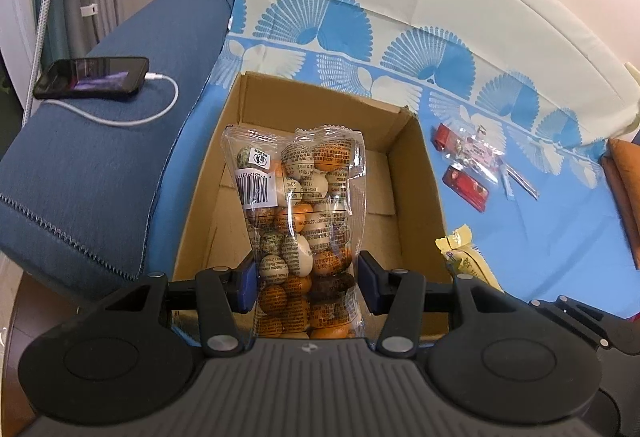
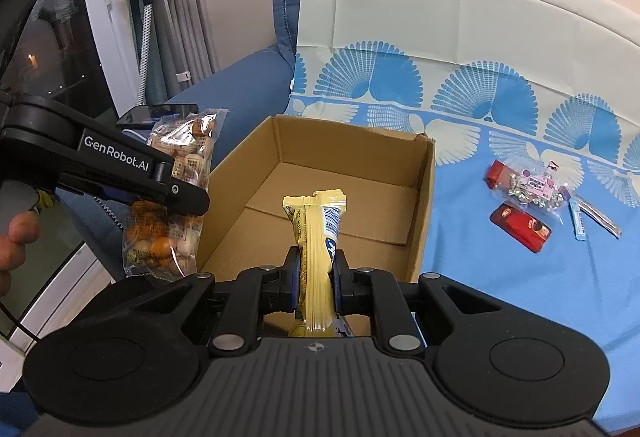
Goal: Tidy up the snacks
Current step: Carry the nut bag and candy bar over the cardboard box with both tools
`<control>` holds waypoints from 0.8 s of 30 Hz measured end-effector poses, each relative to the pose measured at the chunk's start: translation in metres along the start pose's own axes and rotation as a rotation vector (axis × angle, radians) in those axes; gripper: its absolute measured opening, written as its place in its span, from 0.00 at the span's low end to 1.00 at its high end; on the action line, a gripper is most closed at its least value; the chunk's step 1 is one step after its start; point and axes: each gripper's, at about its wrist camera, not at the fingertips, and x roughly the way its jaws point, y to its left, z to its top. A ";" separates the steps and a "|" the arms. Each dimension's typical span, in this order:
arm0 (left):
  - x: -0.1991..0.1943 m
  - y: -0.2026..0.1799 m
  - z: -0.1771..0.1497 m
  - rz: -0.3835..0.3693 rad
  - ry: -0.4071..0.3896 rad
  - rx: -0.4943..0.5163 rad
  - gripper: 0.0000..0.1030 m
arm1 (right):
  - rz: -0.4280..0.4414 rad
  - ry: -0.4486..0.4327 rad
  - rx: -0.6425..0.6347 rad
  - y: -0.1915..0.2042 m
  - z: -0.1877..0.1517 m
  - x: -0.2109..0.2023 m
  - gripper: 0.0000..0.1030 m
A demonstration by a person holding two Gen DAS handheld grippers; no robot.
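Box point(image 1: 416, 173) lies ahead of and below both claws, empty. Left claw point(image 1: 306, 287) pinches candy bag point(image 1: 298, 221), long axis upright, over box's near edge; right claw point(image 2: 316, 287) pinches yellow packet point(image 2: 318, 237) likewise.

Rig look: two matching black handheld grippers, blue pads.

Left gripper point(image 1: 307, 283): matte black body, ribbed grey-black deck behind the fingers with a small crosshair mark on its centreline; round flat disc housing either side of the fingers; black link arms with silver pivot screws; blue pads point(image 1: 247, 287) on the inner finger faces. Right gripper point(image 2: 316, 283): same build, same blue pads point(image 2: 294, 279). The right wrist view shows the left unit side-on: white "GenRobot.AI" lettering on the arm behind the fingers, a coiled black cable below it.
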 end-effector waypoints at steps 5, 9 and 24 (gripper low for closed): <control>0.017 -0.001 0.014 0.003 0.005 0.004 0.53 | -0.002 0.004 0.010 -0.004 0.009 0.018 0.16; 0.037 -0.002 0.024 0.009 0.023 0.003 0.53 | -0.007 0.015 0.024 -0.010 0.014 0.037 0.16; 0.119 -0.002 0.038 0.059 0.141 0.045 0.53 | -0.009 0.121 0.100 -0.036 0.018 0.115 0.16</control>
